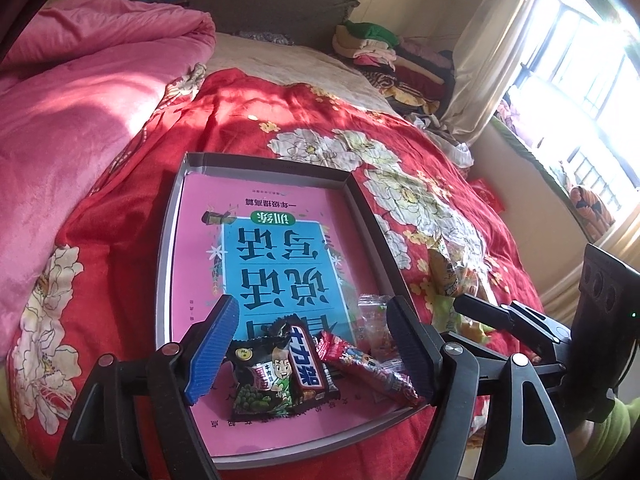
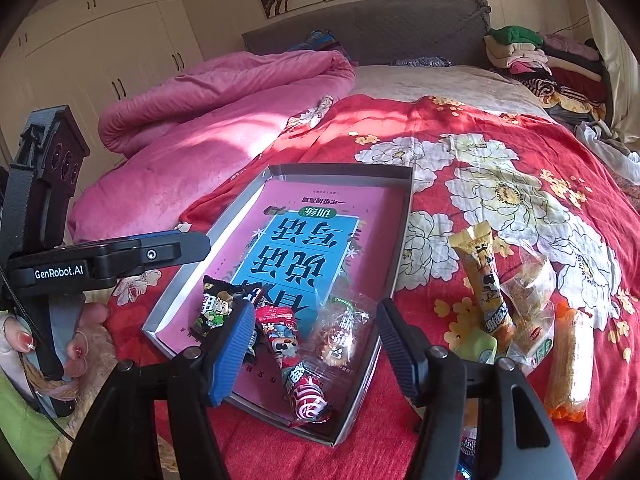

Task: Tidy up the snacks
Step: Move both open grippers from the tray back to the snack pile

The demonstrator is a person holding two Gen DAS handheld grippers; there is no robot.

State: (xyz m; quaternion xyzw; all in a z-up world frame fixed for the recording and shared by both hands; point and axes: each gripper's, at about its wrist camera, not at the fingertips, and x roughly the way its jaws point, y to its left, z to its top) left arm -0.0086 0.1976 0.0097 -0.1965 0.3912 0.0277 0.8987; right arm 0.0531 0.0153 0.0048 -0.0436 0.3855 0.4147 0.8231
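Note:
A shallow grey box (image 1: 372, 220) (image 2: 402, 248) lies on the red floral bedspread, lined with a pink and blue booklet. At its near end lie a black-green snack packet (image 1: 262, 390) (image 2: 212, 306), a dark chocolate bar (image 1: 306, 364), a red stick snack (image 1: 368, 368) (image 2: 298, 364) and a clear-wrapped cookie (image 2: 340, 334). My left gripper (image 1: 312, 350) is open and empty above these. My right gripper (image 2: 314, 352) is open and empty over the box's near corner. Outside the box, to the right, lie a yellow stick snack (image 2: 486, 280), a clear-wrapped pastry (image 2: 528, 292) and an orange-ended roll (image 2: 570, 364).
A pink quilt (image 2: 208, 128) is heaped on the bed's left. Folded clothes (image 2: 532, 60) are stacked by the grey headboard (image 2: 400, 28). A window and curtain (image 1: 496, 60) are at the right. The other hand-held gripper (image 2: 100, 260) shows at the left of the right wrist view.

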